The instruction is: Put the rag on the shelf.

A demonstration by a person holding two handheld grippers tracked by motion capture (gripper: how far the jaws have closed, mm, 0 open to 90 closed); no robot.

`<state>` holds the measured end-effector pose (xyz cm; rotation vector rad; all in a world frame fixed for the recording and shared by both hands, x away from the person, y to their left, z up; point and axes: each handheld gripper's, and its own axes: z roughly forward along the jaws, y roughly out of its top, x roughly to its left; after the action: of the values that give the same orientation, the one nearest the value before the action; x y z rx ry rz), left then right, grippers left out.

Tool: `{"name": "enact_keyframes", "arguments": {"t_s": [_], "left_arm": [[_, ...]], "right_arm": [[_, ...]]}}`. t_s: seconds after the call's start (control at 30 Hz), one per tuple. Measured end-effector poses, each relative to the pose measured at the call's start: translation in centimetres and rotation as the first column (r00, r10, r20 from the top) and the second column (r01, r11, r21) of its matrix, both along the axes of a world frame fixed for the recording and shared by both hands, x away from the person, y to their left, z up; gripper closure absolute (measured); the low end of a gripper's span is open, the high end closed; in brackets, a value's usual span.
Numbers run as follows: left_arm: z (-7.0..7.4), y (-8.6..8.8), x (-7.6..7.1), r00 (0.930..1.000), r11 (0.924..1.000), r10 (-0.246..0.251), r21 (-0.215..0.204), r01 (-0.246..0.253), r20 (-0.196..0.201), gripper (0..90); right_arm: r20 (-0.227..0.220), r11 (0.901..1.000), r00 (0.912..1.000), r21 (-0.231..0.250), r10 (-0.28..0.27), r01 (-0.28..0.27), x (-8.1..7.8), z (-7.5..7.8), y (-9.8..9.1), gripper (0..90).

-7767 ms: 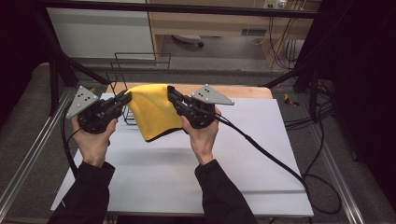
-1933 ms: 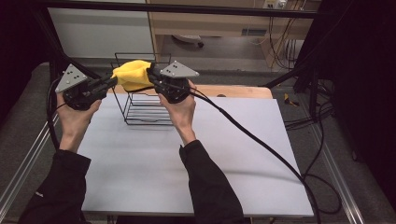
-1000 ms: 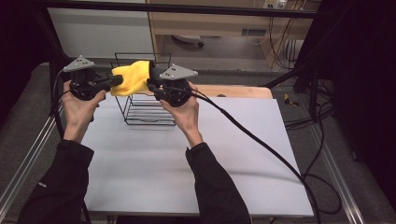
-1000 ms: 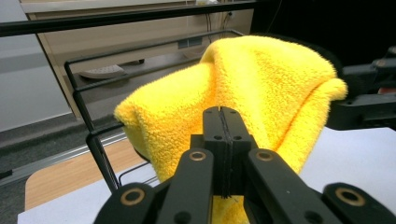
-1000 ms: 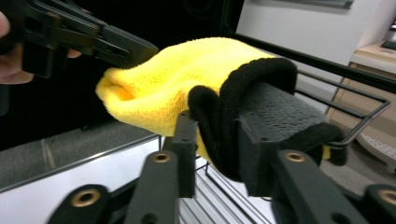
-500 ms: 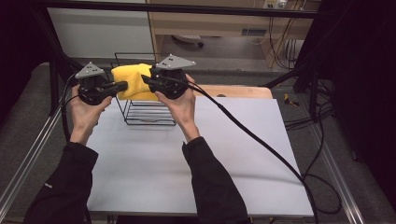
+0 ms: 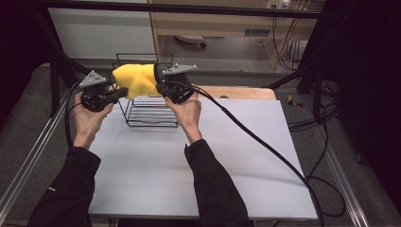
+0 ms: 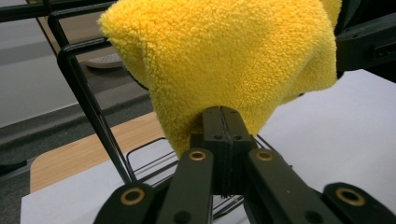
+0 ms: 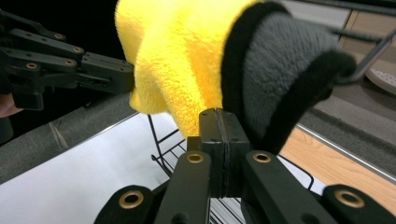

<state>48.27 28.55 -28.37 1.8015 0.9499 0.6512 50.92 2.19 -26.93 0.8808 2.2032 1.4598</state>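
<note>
Overhead, a yellow cloth (image 7: 135, 80) is held above a black wire basket (image 7: 150, 109) near the far edge of a white table (image 7: 236, 156), pinched between the pressed-together jaws of the left gripper (image 7: 124, 91) and right gripper (image 7: 160, 85), whose jaws have just been closing. A wooden strip (image 7: 246, 92) borders the far edge; grey floor (image 7: 28, 123) is seen around.

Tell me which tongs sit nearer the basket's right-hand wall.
Right. The right tongs hold the yellow cloth above the wire basket's right wall; the left tongs grip it over the left wall.

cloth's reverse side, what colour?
Grey with a black edge on the yellow cloth; clearest in the right gripper view.
</note>
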Motion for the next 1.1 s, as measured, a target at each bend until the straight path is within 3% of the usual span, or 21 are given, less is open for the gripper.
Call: {"name": "enact_keyframes", "arguments": {"t_s": [0.1, 0.2, 0.23, 0.4, 0.57, 0.6, 0.7, 0.77, 0.8, 0.83, 1.1], "left_arm": [[0.1, 0.1, -0.1, 0.9999, 0.9999, -0.003, -0.010, 0.003, 0.013, 89.9], [0.4, 0.3, -0.6, 0.9998, 0.9997, -0.011, -0.022, 0.011, 0.019, 88.8], [0.5, 0.4, -0.8, 0.9997, 0.9996, -0.014, -0.023, 0.014, 0.021, 86.8], [0.8, 0.6, -2.2, 0.9992, 0.9991, -0.041, -0.008, 0.041, 0.004, 80.3], [0.6, 0.8, -3.6, 0.9987, 0.9990, -0.044, 0.010, 0.044, -0.026, 65.6], [0.5, 0.8, -3.8, 0.9983, 0.9986, -0.047, 0.023, 0.048, -0.034, 59.2], [-0.2, 0.7, -4.5, 0.9978, 0.9973, -0.044, 0.056, 0.047, -0.048, 52.7], [-0.8, 0.6, -4.9, 0.9968, 0.9968, -0.048, 0.060, 0.052, -0.063, 44.6], [-1.2, 0.5, -5.2, 0.9964, 0.9965, -0.050, 0.064, 0.055, -0.068, 44.6], [-1.6, 0.5, -5.4, 0.9959, 0.9956, -0.055, 0.071, 0.060, -0.071, 38.9], [-5.3, -0.3, -6.9, 0.9885, 0.9935, -0.088, 0.061, 0.096, -0.123, 21.3]], "right_arm": [[0.004, 0.9999, 0.9999, -0.001, 0.013, -0.013, 0.0, -0.3, 0.0, 90.0], [0.033, 0.9995, 0.9990, 0.005, 0.030, -0.030, -0.5, 0.0, -0.1, 84.2], [0.041, 0.9980, 0.9978, 0.036, 0.051, -0.053, -1.1, 0.3, -0.4, 78.0], [0.052, 0.9960, 0.9959, 0.046, 0.074, -0.076, -2.5, 1.1, -1.0, 63.4], [0.022, 0.9945, 0.9951, 0.040, 0.097, -0.097, -3.7, 1.6, -1.9, 44.1], [0.010, 0.9948, 0.9955, 0.038, 0.094, -0.094, -4.1, 1.5, -2.5, 37.0], [0.005, 0.9954, 0.9960, 0.034, 0.090, -0.090, -4.5, 1.3, -3.2, 31.1], [-0.006, 0.9967, 0.9968, 0.014, 0.080, -0.080, -5.1, 0.7, -4.4, 22.6], [-0.006, 0.9967, 0.9968, 0.014, 0.080, -0.080, -5.1, 0.7, -4.4, 22.6], [-0.010, 0.9972, 0.9972, 0.016, 0.074, -0.074, -5.5, 0.2, -5.4, 18.0], [-0.043, 0.9997, 0.9988, -0.006, 0.022, -0.023, -6.6, -2.6, -9.8, 8.4]]}}
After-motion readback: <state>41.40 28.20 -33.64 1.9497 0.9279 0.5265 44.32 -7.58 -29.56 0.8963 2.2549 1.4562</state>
